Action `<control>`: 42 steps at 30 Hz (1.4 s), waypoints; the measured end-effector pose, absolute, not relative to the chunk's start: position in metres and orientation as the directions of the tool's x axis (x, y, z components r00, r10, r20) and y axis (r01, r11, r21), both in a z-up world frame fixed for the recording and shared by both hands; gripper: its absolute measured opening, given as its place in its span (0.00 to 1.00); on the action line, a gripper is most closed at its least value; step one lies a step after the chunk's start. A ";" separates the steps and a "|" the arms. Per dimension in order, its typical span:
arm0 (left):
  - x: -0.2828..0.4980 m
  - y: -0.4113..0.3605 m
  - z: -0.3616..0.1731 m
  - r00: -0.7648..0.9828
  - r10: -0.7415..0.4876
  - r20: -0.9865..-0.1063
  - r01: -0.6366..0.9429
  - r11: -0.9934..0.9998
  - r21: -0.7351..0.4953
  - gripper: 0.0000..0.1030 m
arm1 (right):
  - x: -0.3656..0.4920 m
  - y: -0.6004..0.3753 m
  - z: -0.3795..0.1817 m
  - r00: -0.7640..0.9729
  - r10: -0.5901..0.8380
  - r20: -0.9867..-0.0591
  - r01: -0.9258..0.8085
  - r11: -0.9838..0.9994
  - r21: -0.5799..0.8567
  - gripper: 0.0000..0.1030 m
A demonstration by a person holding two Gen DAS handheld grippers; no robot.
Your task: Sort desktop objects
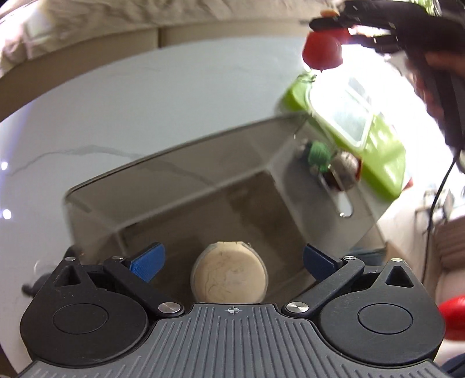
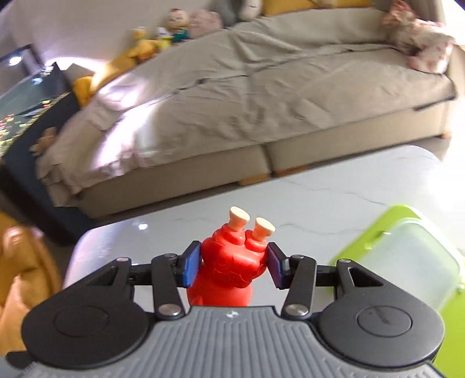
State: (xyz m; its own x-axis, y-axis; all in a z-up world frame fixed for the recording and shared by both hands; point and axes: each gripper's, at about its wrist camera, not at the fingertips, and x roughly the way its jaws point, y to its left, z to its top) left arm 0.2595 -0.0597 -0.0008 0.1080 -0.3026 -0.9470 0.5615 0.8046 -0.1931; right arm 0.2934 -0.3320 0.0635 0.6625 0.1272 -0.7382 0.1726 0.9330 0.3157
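Left fingers: the blue pads [image 1: 148, 261] of the left gripper [image 1: 232, 260] stood spread wide, touching nothing; a round beige jar [image 1: 229, 274] sat between them without contact.
Right fingers: the blue pads [image 2: 191, 267] of the right gripper [image 2: 234, 266] pinched a red toy [image 2: 229, 267] from both sides, its two cream-tipped stubs pointing toward 12 o'clock.
Jar: inside the clear bin [image 1: 186, 189], near the 6 o'clock wall in the left view, lid facing the camera.
Bin: tinted, see-through, on the white table [image 1: 87, 116]; a slot handle showed in its wall at 3 o'clock.
Toy from the left view: blurred at 1 o'clock, held off the table under the dark right gripper [image 1: 334, 27], above the green box [image 1: 348, 122].
Green box: lime with a frosted lid, just beyond the bin at 2 o'clock; in the right view it lay at 4 o'clock.
Small items: a green thing [image 1: 318, 155] and a greyish ball [image 1: 345, 168] sat between bin and box; too blurred to name.
Background: a sofa [image 2: 261, 96] under a beige cover past the table at 12 o'clock.
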 end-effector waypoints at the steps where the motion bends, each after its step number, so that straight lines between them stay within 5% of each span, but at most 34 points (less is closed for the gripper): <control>1: 0.265 -0.069 -0.014 0.088 -0.265 -0.960 0.568 0.805 -0.170 1.00 | 0.300 -0.342 0.048 0.645 0.103 -0.757 0.206 0.931 0.302 0.49; 8: 0.276 -0.096 -0.079 -0.056 -0.142 -0.988 0.624 0.768 -0.145 1.00 | 0.342 -0.348 -0.079 0.496 0.091 -0.863 0.274 0.927 0.255 0.49; 14: 0.278 -0.106 -0.115 -0.118 -0.031 -0.993 0.651 0.752 -0.101 1.00 | 0.355 -0.337 -0.111 0.463 0.119 -0.878 0.250 0.933 0.258 0.50; 20: 0.270 -0.112 -0.136 -0.165 0.002 -0.986 0.674 0.731 -0.111 1.00 | 0.356 -0.335 -0.110 0.464 0.138 -0.875 0.241 0.931 0.274 0.52; 23: 0.268 -0.110 -0.141 -0.194 -0.021 -0.981 0.662 0.735 -0.147 1.00 | 0.352 -0.337 -0.106 0.477 0.156 -0.865 0.230 0.928 0.294 0.67; 31: 0.264 -0.103 -0.162 -0.292 -0.098 -0.951 0.620 0.738 -0.266 1.00 | 0.293 -0.347 -0.058 0.609 0.156 -0.778 0.173 0.931 0.322 0.77; 42: 0.242 -0.124 -0.119 -0.100 -0.247 -0.964 0.700 0.671 -0.245 0.95 | 0.180 -0.375 -0.022 0.723 0.275 -0.634 0.128 0.848 0.514 0.83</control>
